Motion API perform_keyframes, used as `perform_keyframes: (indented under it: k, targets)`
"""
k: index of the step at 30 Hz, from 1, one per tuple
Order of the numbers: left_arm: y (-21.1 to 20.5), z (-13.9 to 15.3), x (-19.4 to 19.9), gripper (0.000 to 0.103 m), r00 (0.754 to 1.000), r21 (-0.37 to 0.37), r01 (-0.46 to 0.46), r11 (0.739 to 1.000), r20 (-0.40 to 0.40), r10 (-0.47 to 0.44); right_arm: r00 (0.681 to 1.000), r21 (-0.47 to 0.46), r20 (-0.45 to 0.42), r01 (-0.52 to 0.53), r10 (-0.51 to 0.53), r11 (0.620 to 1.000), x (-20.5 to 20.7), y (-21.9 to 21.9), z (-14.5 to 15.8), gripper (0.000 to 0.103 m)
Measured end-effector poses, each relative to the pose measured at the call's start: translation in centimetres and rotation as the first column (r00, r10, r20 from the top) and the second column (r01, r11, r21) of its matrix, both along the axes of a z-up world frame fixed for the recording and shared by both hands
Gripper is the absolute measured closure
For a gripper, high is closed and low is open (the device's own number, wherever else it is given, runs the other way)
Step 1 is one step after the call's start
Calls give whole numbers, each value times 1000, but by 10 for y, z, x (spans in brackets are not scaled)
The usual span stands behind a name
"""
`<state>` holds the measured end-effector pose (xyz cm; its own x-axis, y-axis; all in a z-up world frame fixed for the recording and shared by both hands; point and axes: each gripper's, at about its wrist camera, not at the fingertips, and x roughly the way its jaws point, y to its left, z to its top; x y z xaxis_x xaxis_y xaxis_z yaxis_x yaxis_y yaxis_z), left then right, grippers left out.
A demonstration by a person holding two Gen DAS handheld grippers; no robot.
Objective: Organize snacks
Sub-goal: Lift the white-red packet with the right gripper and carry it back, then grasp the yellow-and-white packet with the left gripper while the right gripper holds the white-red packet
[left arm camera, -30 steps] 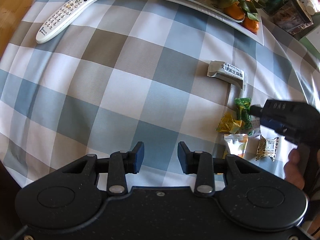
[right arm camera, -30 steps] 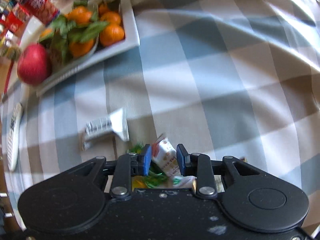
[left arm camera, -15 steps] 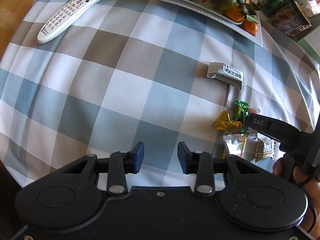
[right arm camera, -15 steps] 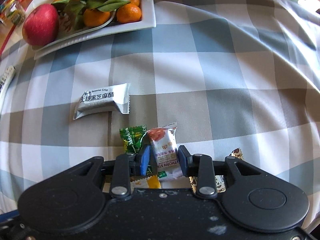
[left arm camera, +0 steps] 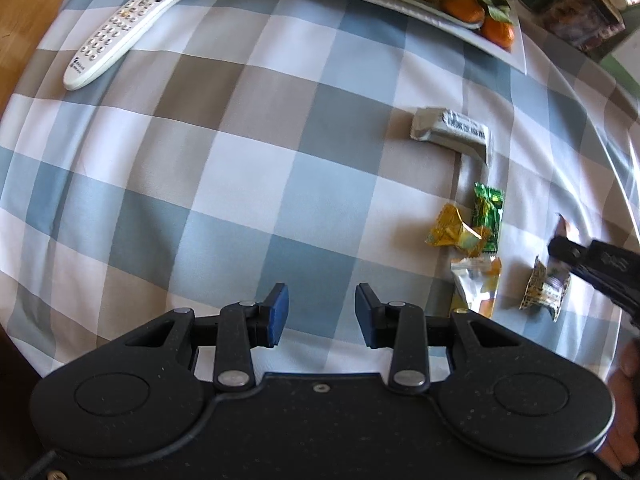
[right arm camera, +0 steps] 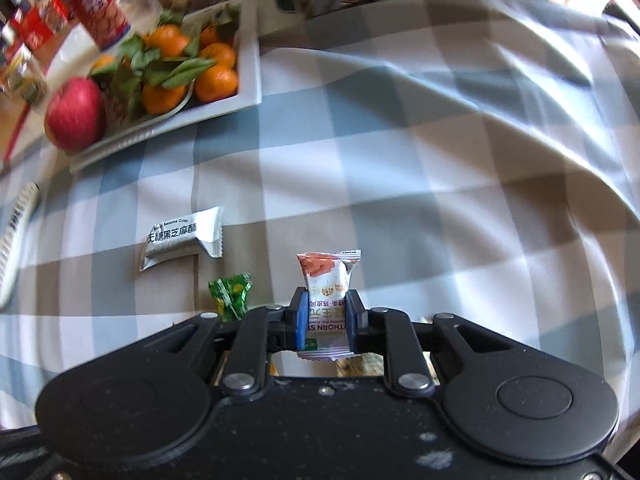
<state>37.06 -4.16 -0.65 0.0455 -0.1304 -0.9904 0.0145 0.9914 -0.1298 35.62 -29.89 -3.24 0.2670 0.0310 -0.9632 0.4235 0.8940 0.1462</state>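
My right gripper (right arm camera: 327,312) is shut on a red-and-white snack packet (right arm camera: 328,276), which stands upright between the blue pads, lifted off the checked tablecloth. In the left wrist view the right gripper (left arm camera: 560,246) enters from the right edge with the packet's tip showing above it. On the cloth lie a silver sesame bar (left arm camera: 450,132) (right arm camera: 182,236), a green candy (left arm camera: 488,212) (right arm camera: 231,294), a yellow candy (left arm camera: 452,232), a silver-orange packet (left arm camera: 478,284) and a brown patterned packet (left arm camera: 544,288). My left gripper (left arm camera: 322,304) hangs open over bare cloth, left of the pile.
A white remote (left arm camera: 136,20) lies at the far left. A white fruit plate (right arm camera: 250,80) with oranges and a red apple (right arm camera: 74,118) sits at the back, with tins and boxes behind it. A person's hand (left arm camera: 624,400) shows at the lower right.
The right gripper closed on the red-and-white packet and lifted it off the pile, moving right of the other snacks. The left gripper stayed put and open.
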Motion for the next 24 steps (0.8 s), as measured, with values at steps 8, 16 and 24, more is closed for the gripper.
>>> perform_keyframes:
  k: [8,16,24]
  targets:
    - [-34,-5,-16,56,993,0,117,993,33,-117,998,99,-40,58,-54,993,-57,-31,-5,83]
    - [-60,-8,-25,56,980,-116,183,976,101,-172,995,73,-65,82,-78,994,-93,-39,-1,83]
    - [-64,-7,-33,54,973,-156,200,967,145,-178,1000,6,-15,-7,7,1000,-91,-31,23,83]
